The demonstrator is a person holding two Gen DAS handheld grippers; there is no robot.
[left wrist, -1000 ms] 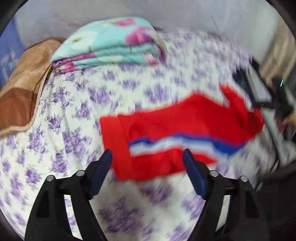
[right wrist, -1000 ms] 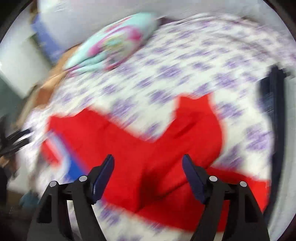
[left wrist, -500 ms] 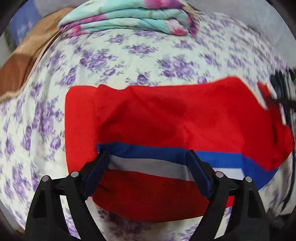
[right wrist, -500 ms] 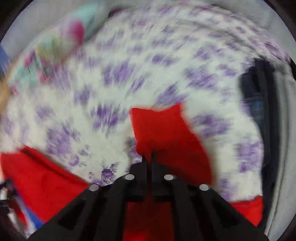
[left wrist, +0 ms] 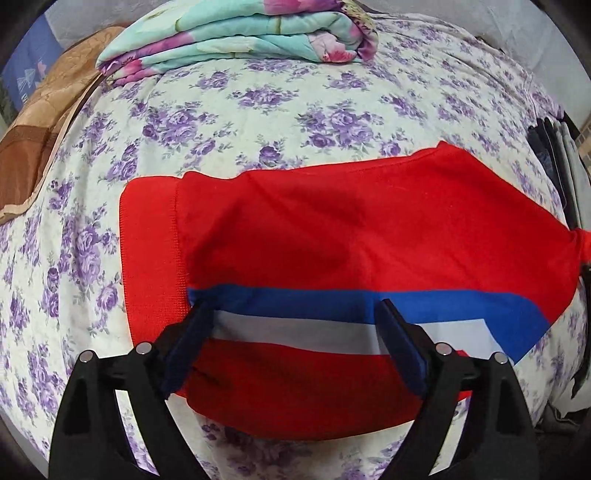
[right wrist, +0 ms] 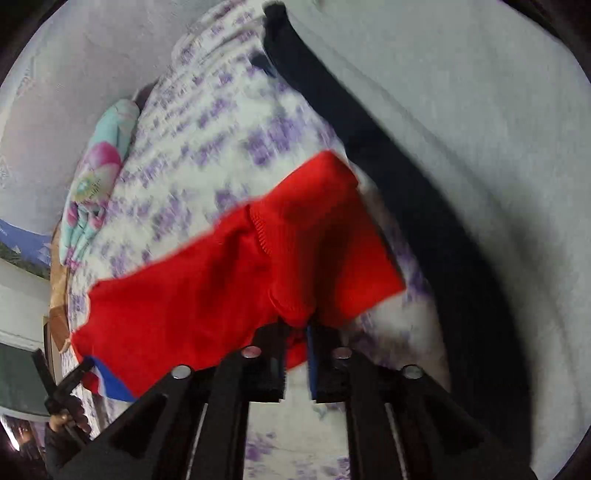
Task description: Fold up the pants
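Each black tool has navy pads, silver screws.

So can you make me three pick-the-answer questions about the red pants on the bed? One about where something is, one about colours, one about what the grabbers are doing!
1. Where is the folded flowery blanket?
A. at the bed's far end, beyond the pants
B. on top of the pants
C. on the floor

2. Which stripes cross the red pants?
A. green and yellow
B. blue and white
C. black and pink

3. What is the right gripper doing?
A. hanging empty
B. pinching red cloth
C. holding the blanket

Answers: 1 A, the blanket lies past the pants. 2 B, the stripes show blue above white. 3 B, red fabric bunches between the right gripper fingers.
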